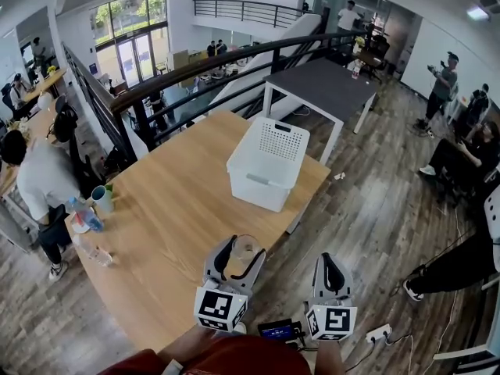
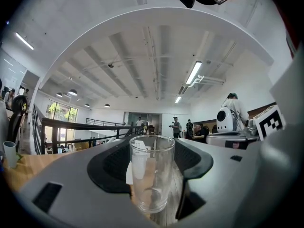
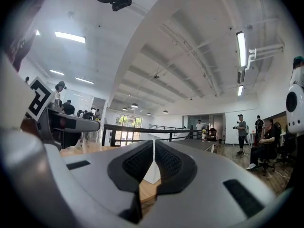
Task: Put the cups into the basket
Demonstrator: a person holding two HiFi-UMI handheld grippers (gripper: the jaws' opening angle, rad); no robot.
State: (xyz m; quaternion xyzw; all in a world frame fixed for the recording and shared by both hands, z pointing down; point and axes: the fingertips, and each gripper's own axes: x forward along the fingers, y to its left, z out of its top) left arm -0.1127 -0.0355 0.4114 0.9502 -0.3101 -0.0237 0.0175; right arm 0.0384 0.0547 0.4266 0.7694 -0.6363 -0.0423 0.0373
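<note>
Nearest, at 6 o'clock: left tool (image 1: 244, 244) clenched on cup (image 1: 244, 256), upright over bench (image 1: 172, 209) edge; right tool (image 1: 330, 260) closed on nothing. Carry level toward white basket (image 1: 259, 184) at 12 o'clock, lower inside before letting go (glass likely slippery). Clear, straight-walled, empty tumbler.

The cup (image 2: 152, 175) is clear glass, smooth and shiny. The basket (image 1: 260, 187) is white plastic, dull, with tiny holes. The table (image 1: 172, 217) is pale, smooth wood. The floor (image 1: 375, 209) is dark wood boards. The left gripper (image 1: 244, 247) and right gripper (image 3: 153, 148) are dull grey plastic with black, ridged pads (image 3: 137, 163).
</note>
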